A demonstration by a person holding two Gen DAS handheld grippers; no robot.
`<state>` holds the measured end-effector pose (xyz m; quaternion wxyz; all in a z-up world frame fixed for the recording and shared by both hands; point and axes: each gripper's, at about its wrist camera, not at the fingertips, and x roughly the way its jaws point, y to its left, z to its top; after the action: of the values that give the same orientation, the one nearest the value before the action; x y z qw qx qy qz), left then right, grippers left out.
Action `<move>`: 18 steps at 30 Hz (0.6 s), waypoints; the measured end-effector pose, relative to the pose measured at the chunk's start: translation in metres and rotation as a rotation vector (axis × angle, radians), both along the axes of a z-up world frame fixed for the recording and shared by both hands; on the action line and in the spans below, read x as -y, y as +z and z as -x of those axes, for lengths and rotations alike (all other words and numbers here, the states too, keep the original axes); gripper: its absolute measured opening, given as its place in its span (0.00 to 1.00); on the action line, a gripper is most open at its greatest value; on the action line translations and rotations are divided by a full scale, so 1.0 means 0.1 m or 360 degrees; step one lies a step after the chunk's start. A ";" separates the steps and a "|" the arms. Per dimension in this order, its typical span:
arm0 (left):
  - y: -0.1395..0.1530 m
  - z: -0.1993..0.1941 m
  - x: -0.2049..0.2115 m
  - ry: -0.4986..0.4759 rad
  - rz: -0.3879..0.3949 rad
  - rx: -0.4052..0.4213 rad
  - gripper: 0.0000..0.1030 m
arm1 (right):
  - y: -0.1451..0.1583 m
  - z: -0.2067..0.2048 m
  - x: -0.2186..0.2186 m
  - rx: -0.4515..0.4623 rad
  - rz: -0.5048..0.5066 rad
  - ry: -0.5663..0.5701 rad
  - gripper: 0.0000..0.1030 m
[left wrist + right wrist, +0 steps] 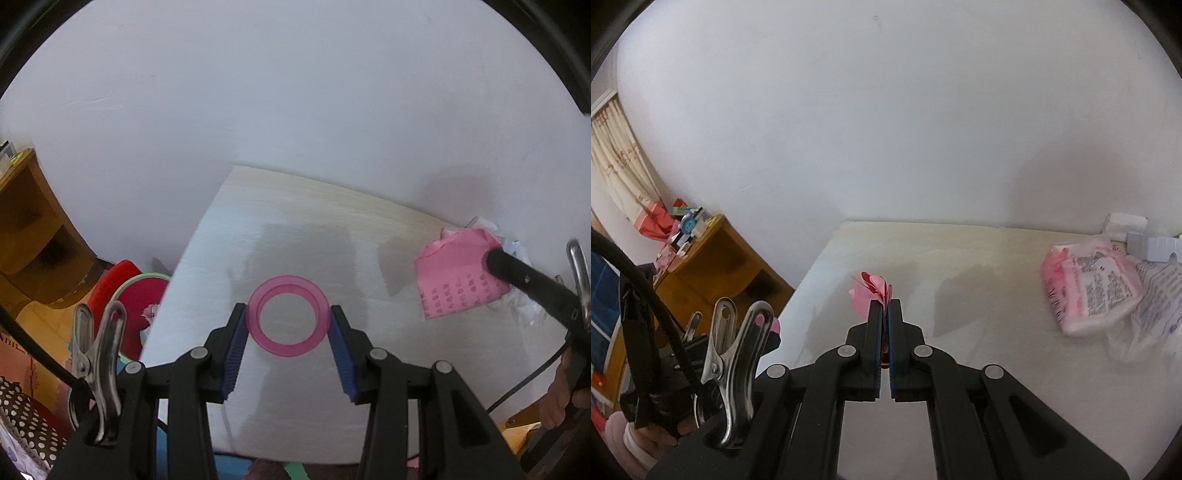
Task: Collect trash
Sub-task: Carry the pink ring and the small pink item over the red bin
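Observation:
In the left wrist view a translucent pink plastic ring point(255, 314) sits between the blue pads of my left gripper point(288, 308), which is shut on its two sides, above the pale wooden table point(295, 221). My right gripper point(885, 303) is shut on a folded pink paper point(864, 295), whose crumpled edge sticks out past the fingertips. The left wrist view shows the same pink paper point(454, 273), printed with dark characters, hanging from the right gripper point(491, 260) at the right edge.
Pink-and-white packets point(1089, 291), a clear printed wrapper point(1152, 306) and a white box point(1152, 245) lie at the table's far right by the white wall. A wooden shelf point(33, 229) and a red stool point(140, 302) stand left of the table.

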<state>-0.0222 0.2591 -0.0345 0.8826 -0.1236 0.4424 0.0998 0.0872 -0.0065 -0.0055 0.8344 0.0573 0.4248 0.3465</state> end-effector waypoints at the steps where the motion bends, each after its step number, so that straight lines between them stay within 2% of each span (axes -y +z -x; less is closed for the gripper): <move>1: 0.02 0.04 -0.03 0.0004 0.0005 0.0007 0.44 | 0.00 0.02 -0.02 0.0002 0.0001 0.0005 0.03; 10: 0.15 0.47 -0.39 0.0070 0.0014 0.0089 0.44 | 0.02 0.35 -0.45 0.0000 -0.0007 0.0095 0.03; 18: 0.24 0.71 -0.73 0.0232 0.0010 0.0100 0.44 | 0.06 0.52 -0.95 0.0015 -0.0028 0.0286 0.03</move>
<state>-0.0931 0.3318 -0.0106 0.8861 -0.1615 0.4045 0.1586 0.0353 0.0886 0.0001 0.8014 0.0246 0.4214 0.4238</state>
